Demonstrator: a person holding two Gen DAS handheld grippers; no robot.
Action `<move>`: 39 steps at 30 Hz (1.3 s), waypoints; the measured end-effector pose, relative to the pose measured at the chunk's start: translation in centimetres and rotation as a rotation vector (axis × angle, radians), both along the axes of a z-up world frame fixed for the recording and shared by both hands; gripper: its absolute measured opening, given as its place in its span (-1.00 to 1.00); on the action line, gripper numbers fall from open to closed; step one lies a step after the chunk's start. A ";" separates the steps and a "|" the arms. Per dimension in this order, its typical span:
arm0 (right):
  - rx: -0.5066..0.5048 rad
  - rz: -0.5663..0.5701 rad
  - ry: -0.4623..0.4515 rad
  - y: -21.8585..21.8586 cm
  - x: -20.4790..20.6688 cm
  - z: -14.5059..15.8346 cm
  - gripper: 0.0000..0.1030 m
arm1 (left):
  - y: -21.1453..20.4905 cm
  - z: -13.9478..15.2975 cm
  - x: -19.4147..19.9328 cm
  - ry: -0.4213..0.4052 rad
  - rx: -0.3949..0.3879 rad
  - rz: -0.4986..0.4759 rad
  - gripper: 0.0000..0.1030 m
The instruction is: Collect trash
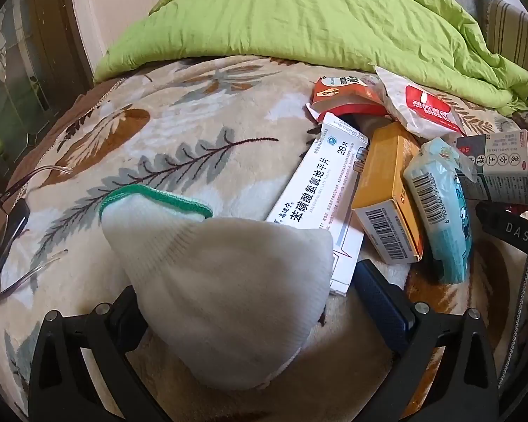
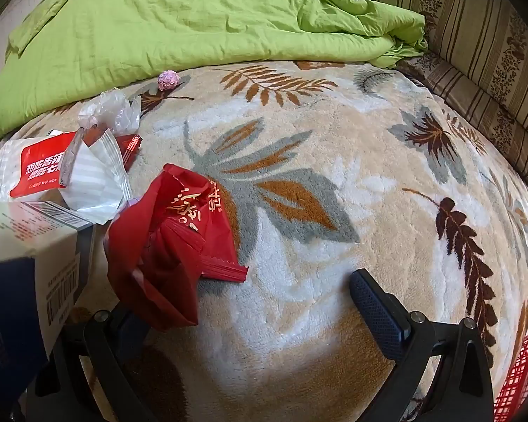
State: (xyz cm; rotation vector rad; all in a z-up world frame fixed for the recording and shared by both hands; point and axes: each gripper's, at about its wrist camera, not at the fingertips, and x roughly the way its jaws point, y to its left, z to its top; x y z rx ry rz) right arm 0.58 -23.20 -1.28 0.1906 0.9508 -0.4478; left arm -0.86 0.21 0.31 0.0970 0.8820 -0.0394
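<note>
A plush cream blanket [image 2: 334,183] patterned with grey, tan and dark brown leaves covers the bed. Along its far side lies a rumpled lime-green duvet [image 1: 299,17]. At the right stands a striped, floral-patterned upholstered side panel [image 2: 475,52]. On the left is a dark wooden door frame [image 1: 52,35] beside a pale wall [image 1: 98,10]. Soft daylight falls across the bedding.

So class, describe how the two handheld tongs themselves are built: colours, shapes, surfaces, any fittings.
Both the left tongs and right tongs share one design: matte black angular linkage arms with triangular cut-outs, joined by round silver bolts. The fingers carry dark navy pads with a fine dotted grip texture. No sleeve or hand shows.
</note>
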 end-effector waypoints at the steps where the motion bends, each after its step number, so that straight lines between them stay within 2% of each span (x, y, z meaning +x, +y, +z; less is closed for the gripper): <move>1: 0.000 0.002 0.000 0.0 0.0 0.0 1.00 | 0.4 0.1 0.1 0.006 -0.007 -0.004 1.00; 6: 0.020 0.108 0.034 -0.1 -0.4 0.7 1.00 | 0.1 1.0 0.2 0.022 -0.018 -0.029 1.00; 10: -0.056 0.141 0.003 0.4 -2.4 2.5 0.99 | -0.2 2.7 -1.6 -0.067 -0.051 -0.056 1.00; 13: -0.059 0.143 -0.064 0.3 -4.7 4.3 0.99 | -0.6 3.9 -3.3 -0.131 -0.031 -0.094 1.00; 17: 0.057 0.121 -0.145 -0.6 -8.4 6.1 0.99 | -0.3 4.5 -4.8 -0.125 -0.064 -0.128 1.00; 19: 0.071 0.129 -0.191 -0.4 -10.1 6.8 0.99 | -0.2 4.9 -5.7 -0.145 -0.048 -0.132 1.00; 20: 0.078 0.156 -0.245 -0.2 -11.3 7.8 0.99 | -0.1 5.0 -6.2 -0.163 -0.046 -0.128 1.00; 22: 0.033 0.188 -0.317 0.8 -13.1 9.2 0.99 | 0.7 5.5 -7.2 -0.182 -0.066 -0.122 1.00; 26: -0.055 0.267 -0.384 2.8 -16.8 10.9 0.99 | 2.4 5.5 -10.6 -0.182 -0.107 -0.079 1.00; 28: -0.100 0.297 -0.421 3.8 -19.3 11.4 0.99 | 3.4 6.3 -13.1 -0.232 -0.096 -0.053 1.00; 30: -0.118 0.317 -0.458 4.3 -21.6 11.7 1.00 | 4.2 7.1 -15.6 -0.283 -0.093 -0.054 1.00; 34: -0.140 0.334 -0.506 4.8 -25.6 11.8 1.00 | 4.9 7.3 -19.4 -0.329 -0.070 -0.072 1.00; 37: -0.125 0.332 -0.524 4.6 -26.4 11.9 1.00 | 4.3 7.9 -20.6 -0.391 -0.061 -0.114 1.00; 39: -0.100 0.313 -0.492 4.3 -25.8 11.4 1.00 | 3.7 7.8 -20.3 -0.390 -0.055 -0.125 1.00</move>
